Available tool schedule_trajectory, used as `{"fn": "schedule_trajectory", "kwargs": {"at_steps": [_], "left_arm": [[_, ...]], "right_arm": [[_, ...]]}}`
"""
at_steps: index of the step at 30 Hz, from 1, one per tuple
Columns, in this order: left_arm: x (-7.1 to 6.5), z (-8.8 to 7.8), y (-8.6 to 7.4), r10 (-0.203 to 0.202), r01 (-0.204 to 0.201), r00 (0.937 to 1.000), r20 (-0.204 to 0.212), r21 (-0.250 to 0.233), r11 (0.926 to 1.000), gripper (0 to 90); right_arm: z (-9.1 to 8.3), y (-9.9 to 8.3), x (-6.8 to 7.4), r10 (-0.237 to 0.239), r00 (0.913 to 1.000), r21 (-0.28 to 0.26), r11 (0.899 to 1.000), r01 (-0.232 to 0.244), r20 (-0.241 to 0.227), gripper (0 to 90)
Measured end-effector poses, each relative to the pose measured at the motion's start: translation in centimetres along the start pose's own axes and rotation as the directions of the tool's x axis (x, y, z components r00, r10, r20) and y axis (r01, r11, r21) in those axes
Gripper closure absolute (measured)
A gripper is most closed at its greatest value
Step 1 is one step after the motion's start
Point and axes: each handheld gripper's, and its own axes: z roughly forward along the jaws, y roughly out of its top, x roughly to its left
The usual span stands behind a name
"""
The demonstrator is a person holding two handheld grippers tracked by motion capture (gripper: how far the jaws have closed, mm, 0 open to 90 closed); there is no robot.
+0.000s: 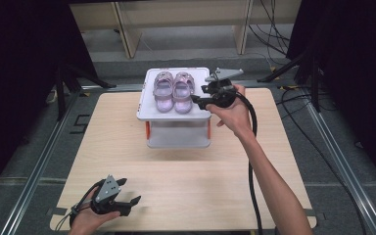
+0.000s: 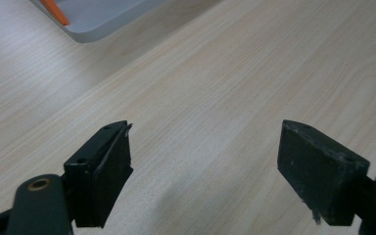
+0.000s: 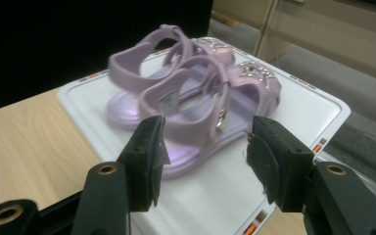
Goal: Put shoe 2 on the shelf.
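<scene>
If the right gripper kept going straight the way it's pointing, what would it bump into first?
Most likely the nearer purple sandal on the white box lid. The right gripper points at its heel end with fingers apart, not touching it; the exact gap is hard to judge.

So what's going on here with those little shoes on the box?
A person works with a hand-held tool in each hand. The right tool is open just behind a pair of small lilac strapped sandals, which sit side by side on the white lid of a plastic storage box; nothing is gripped. The left tool rests open over the bare light wooden table, near its front edge.
</scene>
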Motion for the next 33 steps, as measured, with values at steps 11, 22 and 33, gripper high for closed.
{"fn": "schedule_trajectory", "kwargs": {"at_steps": [11, 22, 33], "left_arm": [[-0.1, 0.0, 0.0, -0.005, 0.005, 1.0000, -0.006, -0.003, 1.0000, 20.0], [0.0, 0.0, -0.1, -0.015, 0.015, 0.9999, -0.003, -0.002, 0.9999, 20.0], [0.3, -0.1, -0.1, -0.011, 0.010, 0.9998, -0.015, -0.011, 0.9999, 19.9]], "right_arm": [[-2.4, -3.6, 2.5, 0.011, 0.9964, -0.057, 0.998, -0.016, -0.084, 47.4], [-3.3, -7.3, 4.5, 0.001, 0.9971, -0.039, 0.999, -0.004, -0.076, 47.0], [-3.9, -10.5, 5.0, 0.001, 0.9984, -0.030, 1.000, -0.003, -0.057, 38.7]]}}
